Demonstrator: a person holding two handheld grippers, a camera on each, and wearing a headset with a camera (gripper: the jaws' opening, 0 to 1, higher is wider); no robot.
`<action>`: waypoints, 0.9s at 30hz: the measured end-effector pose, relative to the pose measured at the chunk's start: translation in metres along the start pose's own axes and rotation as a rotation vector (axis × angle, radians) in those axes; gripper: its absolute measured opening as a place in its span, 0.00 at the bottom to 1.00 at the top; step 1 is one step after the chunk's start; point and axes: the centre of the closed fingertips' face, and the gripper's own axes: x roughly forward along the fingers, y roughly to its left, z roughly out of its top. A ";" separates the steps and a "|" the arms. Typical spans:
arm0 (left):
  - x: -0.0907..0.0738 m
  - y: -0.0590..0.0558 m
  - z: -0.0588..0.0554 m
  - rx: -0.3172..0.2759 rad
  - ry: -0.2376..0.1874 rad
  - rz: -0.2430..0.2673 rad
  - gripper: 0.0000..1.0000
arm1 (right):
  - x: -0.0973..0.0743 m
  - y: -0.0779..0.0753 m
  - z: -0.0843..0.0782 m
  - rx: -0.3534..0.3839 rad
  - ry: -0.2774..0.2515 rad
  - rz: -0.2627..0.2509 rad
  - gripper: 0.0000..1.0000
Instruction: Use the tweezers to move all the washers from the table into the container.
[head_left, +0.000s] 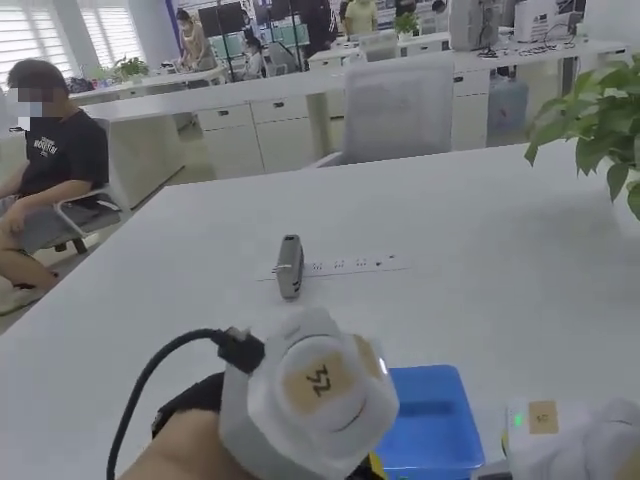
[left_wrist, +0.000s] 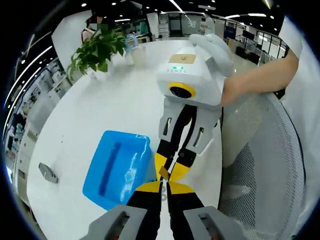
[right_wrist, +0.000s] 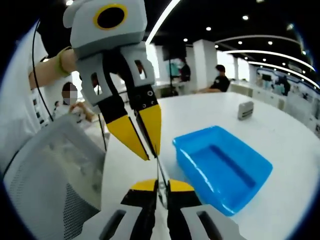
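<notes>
Just beside the blue container (right_wrist: 199, 169), the right gripper (right_wrist: 161, 188) and left gripper (right_wrist: 151, 150) meet tip to tip. Both pairs of jaws are pinched narrow around the thin tweezers (right_wrist: 159, 172).

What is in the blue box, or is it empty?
Empty: in both gripper views the blue box shows a bare floor, nothing inside.

Table (head_left: 480, 230) open ahead — blue container (head_left: 430, 420) close in, grey adapter (head_left: 290, 265) mid-table, plant (head_left: 600, 130) right.
</notes>
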 end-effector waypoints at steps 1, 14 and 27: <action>-0.003 0.000 0.001 -0.043 -0.041 0.008 0.02 | -0.002 -0.002 0.000 0.019 -0.002 -0.009 0.03; -0.061 0.006 -0.042 -0.406 -0.363 0.301 0.38 | -0.006 -0.009 -0.003 0.135 -0.043 -0.023 0.02; -0.071 -0.004 -0.056 -0.551 -0.530 0.451 0.75 | -0.014 -0.004 -0.006 0.190 -0.022 -0.036 0.02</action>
